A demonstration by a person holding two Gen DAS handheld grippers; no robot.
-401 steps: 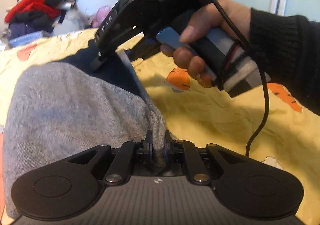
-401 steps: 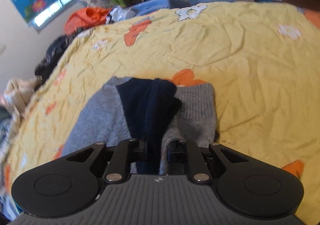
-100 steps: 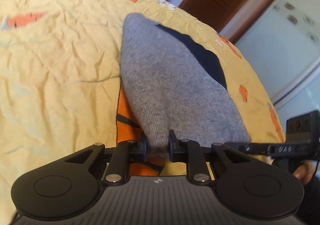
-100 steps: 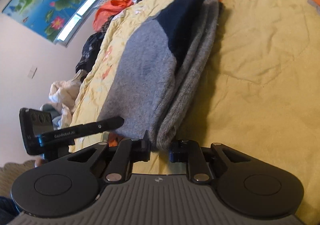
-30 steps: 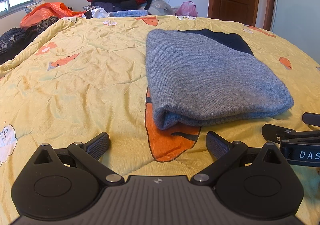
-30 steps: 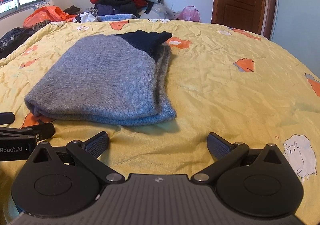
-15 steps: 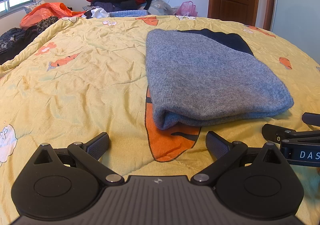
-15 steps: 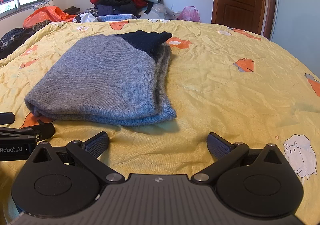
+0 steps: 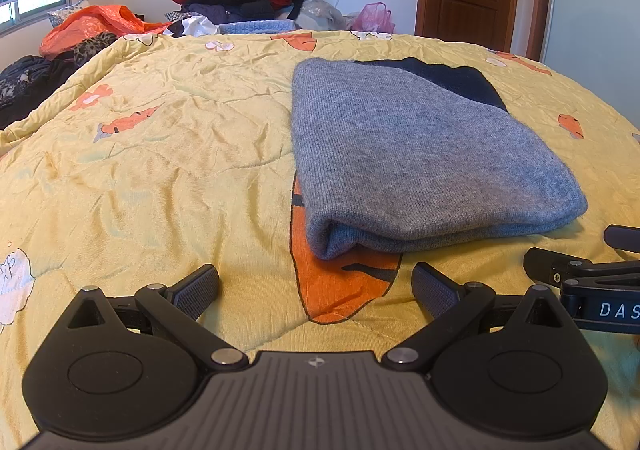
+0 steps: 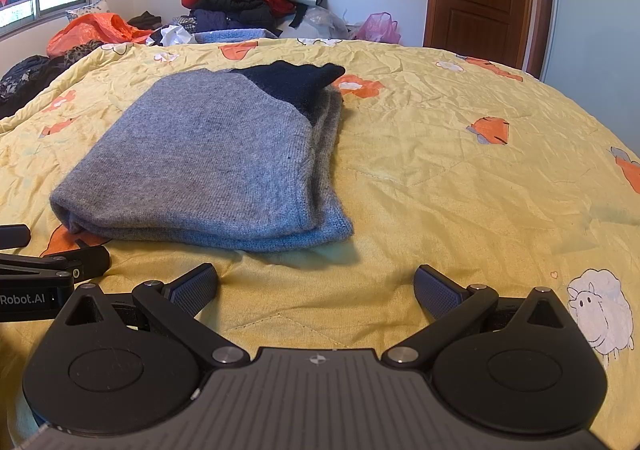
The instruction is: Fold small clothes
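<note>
Both grippers spread wide, empty — left gripper (image 9: 316, 282), right gripper (image 10: 316, 282). Folded sweater (image 9: 420, 157) just ahead, between them, long axis running away; neither nearer.

Lettering on both grippers
"DAS" printed on right gripper (image 9: 600, 282); "Robot.AI" printed on left gripper (image 10: 48, 274), each cut off.

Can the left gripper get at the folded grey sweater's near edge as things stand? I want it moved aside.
Probably yes. The left gripper is open, facing the folded grey sweater; only bare yellow quilt lies between. The right gripper sits off to the side.
</note>
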